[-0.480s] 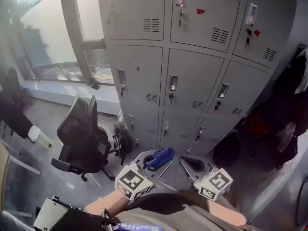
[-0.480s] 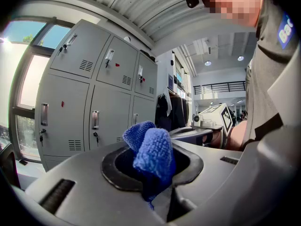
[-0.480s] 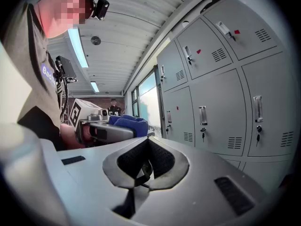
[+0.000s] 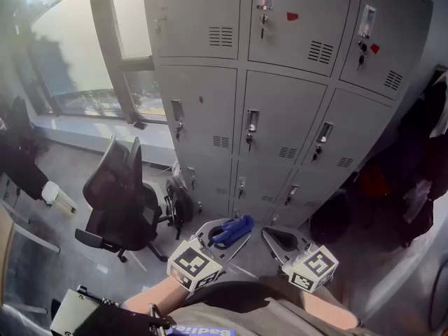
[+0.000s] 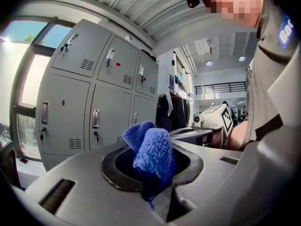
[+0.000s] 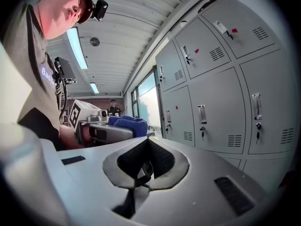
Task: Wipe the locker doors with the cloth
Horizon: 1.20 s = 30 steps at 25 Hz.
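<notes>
The left gripper's [image 5: 151, 175] jaws are closed on a blue cloth [image 5: 151, 153], which is bunched up and stands out past the tips. The right gripper's [image 6: 145, 167] jaws are pressed together with nothing between them. Both grippers are in front of the grey lockers [image 4: 280, 117], well apart from the doors, and the cloth touches none of them.

The head view looks down on the left gripper [image 4: 225, 234] and the right gripper [image 4: 281, 241]. From there the cloth [image 4: 235, 228] covers the left jaw tips, so the grip can only be read in the left gripper view. The lowest row of lockers is partly hidden behind the grippers, and the top row is cut off by the frame.

Only the head view shows a black office chair [image 4: 120, 203] to the left of the lockers. It also shows dark hanging coats [image 4: 420, 173] to their right (too shadowed to make out).
</notes>
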### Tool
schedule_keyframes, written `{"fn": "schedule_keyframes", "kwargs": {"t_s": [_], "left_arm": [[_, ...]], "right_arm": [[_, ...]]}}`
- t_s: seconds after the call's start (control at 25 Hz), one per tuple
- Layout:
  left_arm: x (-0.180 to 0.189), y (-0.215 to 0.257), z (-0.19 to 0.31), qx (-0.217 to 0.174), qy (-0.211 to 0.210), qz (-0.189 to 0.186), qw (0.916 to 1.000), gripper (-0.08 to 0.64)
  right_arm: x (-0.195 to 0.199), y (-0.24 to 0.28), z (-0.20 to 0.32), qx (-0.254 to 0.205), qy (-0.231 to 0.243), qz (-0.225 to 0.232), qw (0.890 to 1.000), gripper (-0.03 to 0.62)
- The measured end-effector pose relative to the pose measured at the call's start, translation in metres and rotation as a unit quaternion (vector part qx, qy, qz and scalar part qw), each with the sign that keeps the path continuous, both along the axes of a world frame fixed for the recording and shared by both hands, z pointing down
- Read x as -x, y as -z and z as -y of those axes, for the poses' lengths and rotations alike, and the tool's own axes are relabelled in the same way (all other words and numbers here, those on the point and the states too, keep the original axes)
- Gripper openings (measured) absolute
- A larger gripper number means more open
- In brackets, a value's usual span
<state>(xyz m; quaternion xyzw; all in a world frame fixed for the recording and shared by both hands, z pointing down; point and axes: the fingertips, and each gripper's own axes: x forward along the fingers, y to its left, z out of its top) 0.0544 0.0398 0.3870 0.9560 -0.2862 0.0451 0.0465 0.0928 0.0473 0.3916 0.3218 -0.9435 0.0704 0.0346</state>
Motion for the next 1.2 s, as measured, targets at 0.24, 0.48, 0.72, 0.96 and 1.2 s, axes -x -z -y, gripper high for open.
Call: {"fn": "schedule_keyframes", "kwargs": {"t_s": [0.24, 0.48, 0.72, 0.96, 1.2], "left_arm": [[0.002, -0.001, 0.005, 0.002, 0.014, 0.003, 0.9999, 0.124], [0.003, 0.007, 0.02, -0.008, 0.044, 0.001, 0.999, 0.124], [0.012, 0.016, 0.053, -0.022, 0.112, 0.01, 0.9935, 0.124], [0.037, 0.025, 0.095, -0.038, 0.189, 0.032, 0.9808, 0.124], [0.071, 0.034, 0.14, -0.04, 0.212, 0.029, 0.976, 0.126]], "right_arm": [[-0.002, -0.002, 0.001, 0.007, 0.01, 0.012, 1.0, 0.005], [-0.011, 0.001, 0.009, 0.005, 0.026, 0.023, 0.999, 0.005], [-0.023, 0.004, 0.025, 0.003, 0.058, 0.038, 0.998, 0.005], [-0.028, -0.014, 0.045, 0.029, 0.087, 0.05, 0.995, 0.005], [-0.002, -0.026, 0.079, 0.047, 0.099, 0.044, 0.993, 0.005]]}}
